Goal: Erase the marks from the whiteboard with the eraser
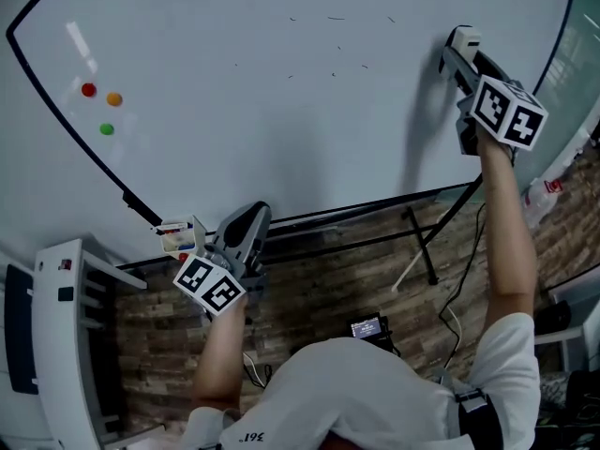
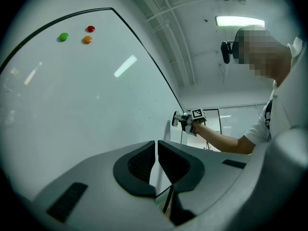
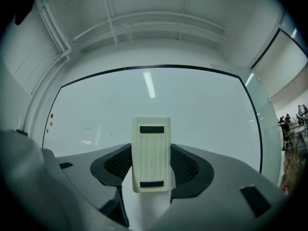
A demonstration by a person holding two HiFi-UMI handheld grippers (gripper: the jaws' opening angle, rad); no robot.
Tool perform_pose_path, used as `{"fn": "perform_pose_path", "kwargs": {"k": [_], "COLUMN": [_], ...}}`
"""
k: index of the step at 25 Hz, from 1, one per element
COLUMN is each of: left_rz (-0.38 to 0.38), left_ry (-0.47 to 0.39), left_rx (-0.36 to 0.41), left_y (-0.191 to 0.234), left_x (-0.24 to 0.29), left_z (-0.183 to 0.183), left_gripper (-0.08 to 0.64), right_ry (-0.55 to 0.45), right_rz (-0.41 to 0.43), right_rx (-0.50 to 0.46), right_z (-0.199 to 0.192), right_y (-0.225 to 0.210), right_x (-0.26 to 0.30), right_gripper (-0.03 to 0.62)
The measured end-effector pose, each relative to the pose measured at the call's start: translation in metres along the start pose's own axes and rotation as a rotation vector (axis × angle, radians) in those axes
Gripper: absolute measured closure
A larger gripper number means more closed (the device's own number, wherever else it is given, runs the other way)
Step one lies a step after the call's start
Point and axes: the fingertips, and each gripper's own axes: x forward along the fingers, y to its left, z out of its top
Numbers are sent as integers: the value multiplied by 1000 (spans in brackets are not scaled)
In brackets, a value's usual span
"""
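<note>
The whiteboard fills most of the head view, a wide white surface with a thin black rim, standing on a dark stand over a wood-plank floor. The person, in a white shirt, reaches both arms toward it.

The right gripper is raised to the board's 2 o'clock area. Its fingers are clamped on the sides of the eraser, a cream ribbed block with a dark bar at each end, which stands upright between them. In the head view the eraser is at the board's surface with its shadow beside it; whether it touches cannot be told.

The left gripper hangs low at the board's 7 o'clock, by the lower rim and next to a small holder of pens. Its fingers are drawn together with only a thin slit between them, and nothing sits there.

At the board's 9 o'clock sit three round magnets: red, orange and green.

A few faint short marks lie near 12 o'clock, to the left of the eraser.
</note>
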Motion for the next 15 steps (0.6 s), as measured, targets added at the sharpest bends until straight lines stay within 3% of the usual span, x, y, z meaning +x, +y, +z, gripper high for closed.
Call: {"fn": "perform_pose_path", "kwargs": {"k": [7, 15], "left_rz": [5, 0], "left_ry": [0, 12], "left_rx": [-7, -15], "left_y": [4, 10], "left_x": [-4, -12], "left_z": [-2, -3], "left_gripper": [543, 543], "right_ry": [28, 56], "right_rz": [-66, -112], "right_rx": [9, 21], "right_z": [13, 14], "right_y": [-10, 0], "right_x": [40, 44], "right_gripper": [331, 331]}}
